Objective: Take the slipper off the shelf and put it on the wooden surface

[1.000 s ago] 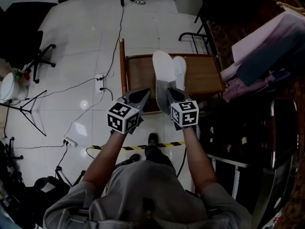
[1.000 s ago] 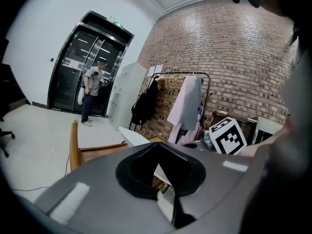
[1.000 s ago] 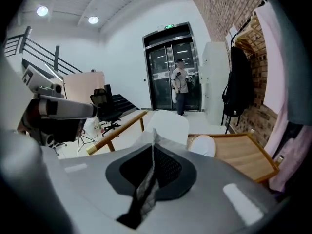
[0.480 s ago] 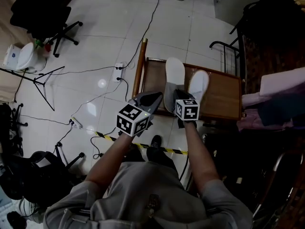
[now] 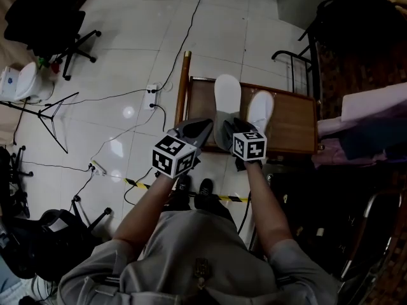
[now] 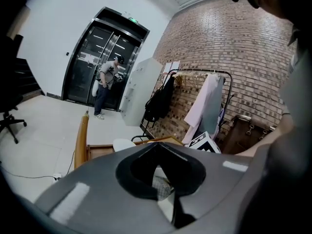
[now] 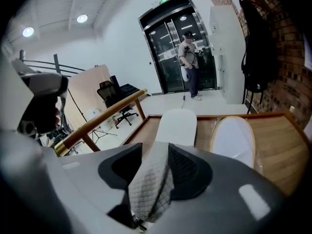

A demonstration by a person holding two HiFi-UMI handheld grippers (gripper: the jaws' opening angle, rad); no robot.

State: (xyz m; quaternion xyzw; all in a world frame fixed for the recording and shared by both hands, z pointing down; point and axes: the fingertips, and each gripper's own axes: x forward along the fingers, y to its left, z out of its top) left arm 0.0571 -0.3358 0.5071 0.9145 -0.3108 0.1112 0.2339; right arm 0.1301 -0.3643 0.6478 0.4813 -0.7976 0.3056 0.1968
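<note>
Two white slippers lie side by side on the wooden surface (image 5: pixel 289 124). My right gripper (image 5: pixel 231 127) is at the near end of the left slipper (image 5: pixel 227 95), with the other slipper (image 5: pixel 261 108) just right of it. In the right gripper view the left slipper (image 7: pixel 177 125) stretches away over the wood (image 7: pixel 279 145). Its grey quilted fabric sits between the jaws of the right gripper (image 7: pixel 155 149), which are opening and have slackened off it. My left gripper (image 5: pixel 202 125) hovers beside it at the surface's near left edge, shut and empty, and shows shut again in its own view (image 6: pixel 156 145).
A wooden rail (image 5: pixel 185 84) edges the surface's left side. Cables and a power strip (image 5: pixel 152 92) lie on the white tiled floor. An office chair (image 5: pixel 54 14) and a tripod (image 5: pixel 44 110) stand left. A metal rack (image 5: pixel 294 65) and hanging clothes (image 5: pixel 372 122) crowd the right. A person (image 7: pixel 189 65) stands by glass doors.
The head view has swung, so the wooden surface sits higher and more to the right. The right gripper stays at the left slipper's near end. The left gripper has barely moved.
</note>
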